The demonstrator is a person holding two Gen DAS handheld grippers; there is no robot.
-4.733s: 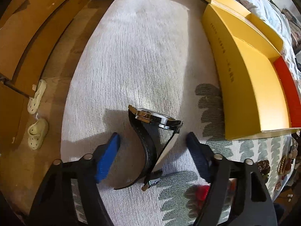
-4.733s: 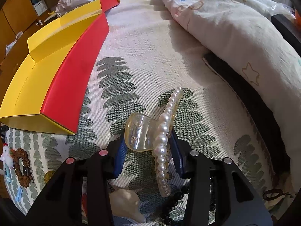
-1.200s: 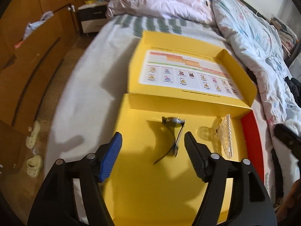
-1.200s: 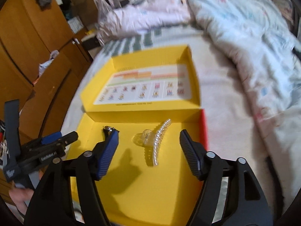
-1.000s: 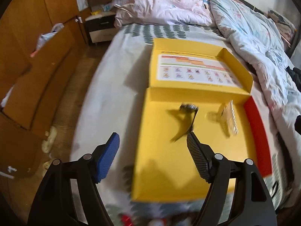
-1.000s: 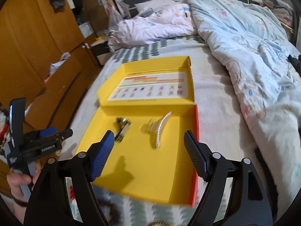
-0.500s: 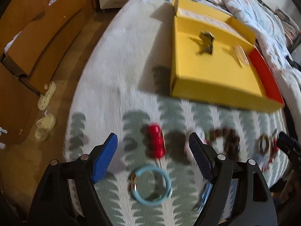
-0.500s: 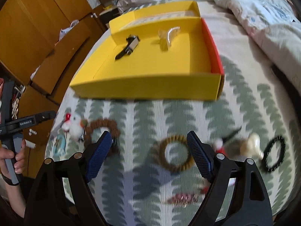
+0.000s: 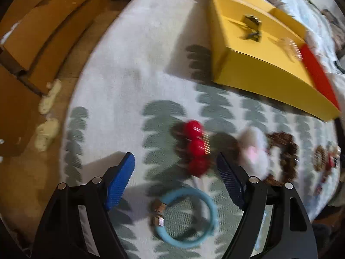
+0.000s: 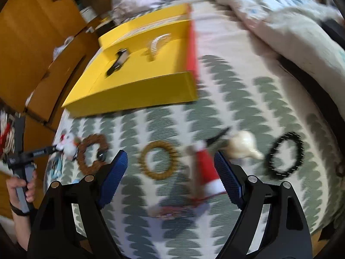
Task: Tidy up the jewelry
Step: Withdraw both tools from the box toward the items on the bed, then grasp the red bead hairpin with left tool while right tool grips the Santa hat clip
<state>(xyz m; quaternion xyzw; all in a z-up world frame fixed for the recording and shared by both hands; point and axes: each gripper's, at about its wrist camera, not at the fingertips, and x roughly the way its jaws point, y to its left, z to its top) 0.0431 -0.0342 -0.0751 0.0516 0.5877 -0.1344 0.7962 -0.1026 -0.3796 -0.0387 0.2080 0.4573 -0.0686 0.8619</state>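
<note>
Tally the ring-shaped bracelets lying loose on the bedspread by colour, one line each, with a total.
Light blue bracelet: 1
Dark brown beaded bracelet: 1
Tan beaded bracelet: 1
Black beaded bracelet: 1
Total: 4

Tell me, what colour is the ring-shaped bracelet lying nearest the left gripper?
Light blue bracelet, clearest in the left wrist view.

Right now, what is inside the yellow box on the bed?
Inside the yellow box lie two things: a watch with a dark strap and, beside it, a pearl hair claw. The near wall hides part of the floor, so anything flat against it cannot be seen.
</note>
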